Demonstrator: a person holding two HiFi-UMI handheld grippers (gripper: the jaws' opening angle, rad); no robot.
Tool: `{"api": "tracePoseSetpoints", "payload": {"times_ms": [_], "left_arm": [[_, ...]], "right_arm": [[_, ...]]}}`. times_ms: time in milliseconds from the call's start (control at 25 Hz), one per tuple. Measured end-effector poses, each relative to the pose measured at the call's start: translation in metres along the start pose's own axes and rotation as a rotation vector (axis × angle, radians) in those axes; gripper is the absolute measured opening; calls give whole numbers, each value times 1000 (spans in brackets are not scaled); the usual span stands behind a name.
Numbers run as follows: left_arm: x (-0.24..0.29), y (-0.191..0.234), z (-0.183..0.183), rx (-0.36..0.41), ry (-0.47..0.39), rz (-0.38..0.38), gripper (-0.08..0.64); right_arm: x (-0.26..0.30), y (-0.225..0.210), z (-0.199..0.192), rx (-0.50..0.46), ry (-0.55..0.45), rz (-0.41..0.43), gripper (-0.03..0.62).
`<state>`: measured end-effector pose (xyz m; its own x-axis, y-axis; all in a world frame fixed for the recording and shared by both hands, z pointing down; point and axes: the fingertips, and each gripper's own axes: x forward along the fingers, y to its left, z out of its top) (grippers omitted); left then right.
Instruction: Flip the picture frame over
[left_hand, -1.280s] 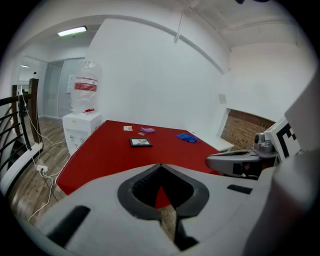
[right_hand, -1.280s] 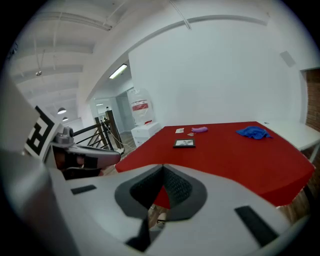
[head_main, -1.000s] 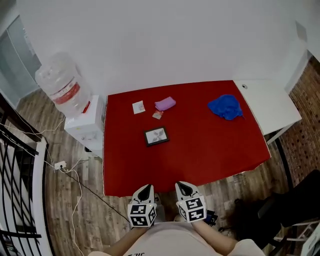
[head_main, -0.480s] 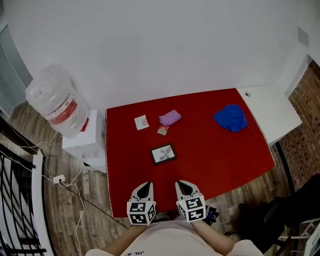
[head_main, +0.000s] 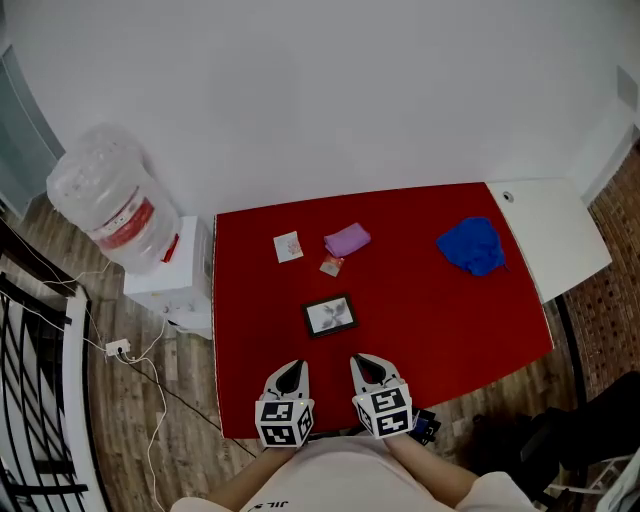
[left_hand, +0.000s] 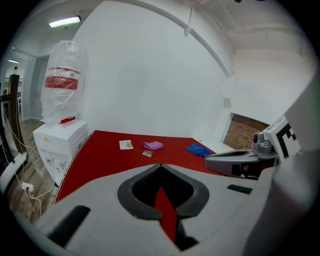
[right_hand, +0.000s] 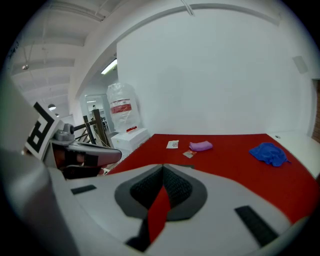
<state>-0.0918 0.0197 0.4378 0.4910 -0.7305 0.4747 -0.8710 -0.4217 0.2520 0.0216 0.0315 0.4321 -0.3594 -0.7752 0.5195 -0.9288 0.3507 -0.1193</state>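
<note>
A small dark picture frame (head_main: 330, 316) lies picture side up on the red table (head_main: 440, 310), left of centre. My left gripper (head_main: 290, 373) and right gripper (head_main: 366, 366) hang side by side over the table's near edge, just short of the frame. Both are shut with nothing between the jaws. In the two gripper views the jaws hide the frame.
On the table lie a purple cloth (head_main: 347, 240), a white card (head_main: 288, 246), a small packet (head_main: 331, 265) and a blue cloth (head_main: 472, 246). A water dispenser (head_main: 120, 215) stands left of the table, a white side table (head_main: 550, 232) right. Cables (head_main: 130, 360) trail on the wooden floor.
The view has closed in on the table: both grippers now reach its near edge, closer to the frame. Both stay shut.
</note>
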Motion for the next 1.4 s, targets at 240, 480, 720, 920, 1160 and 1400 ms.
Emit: {"api": "tracePoseSetpoints", "payload": {"times_ms": [240, 480, 720, 920, 1160, 1400], "left_arm": [[13, 5, 2, -18, 8, 29, 6], [24, 14, 2, -45, 15, 54, 6], [40, 25, 2, -23, 15, 65, 6], [58, 37, -3, -30, 26, 76, 6], [84, 52, -20, -67, 43, 84, 6], [102, 70, -36, -55, 67, 72, 6]], "right_arm": [[15, -9, 3, -8, 19, 27, 5], [29, -15, 2, -16, 41, 36, 5], [46, -21, 1, -20, 47, 37, 5], [66, -27, -6, -20, 62, 32, 5], [95, -29, -22, 4, 87, 23, 5], [133, -20, -32, 22, 105, 27, 6]]}}
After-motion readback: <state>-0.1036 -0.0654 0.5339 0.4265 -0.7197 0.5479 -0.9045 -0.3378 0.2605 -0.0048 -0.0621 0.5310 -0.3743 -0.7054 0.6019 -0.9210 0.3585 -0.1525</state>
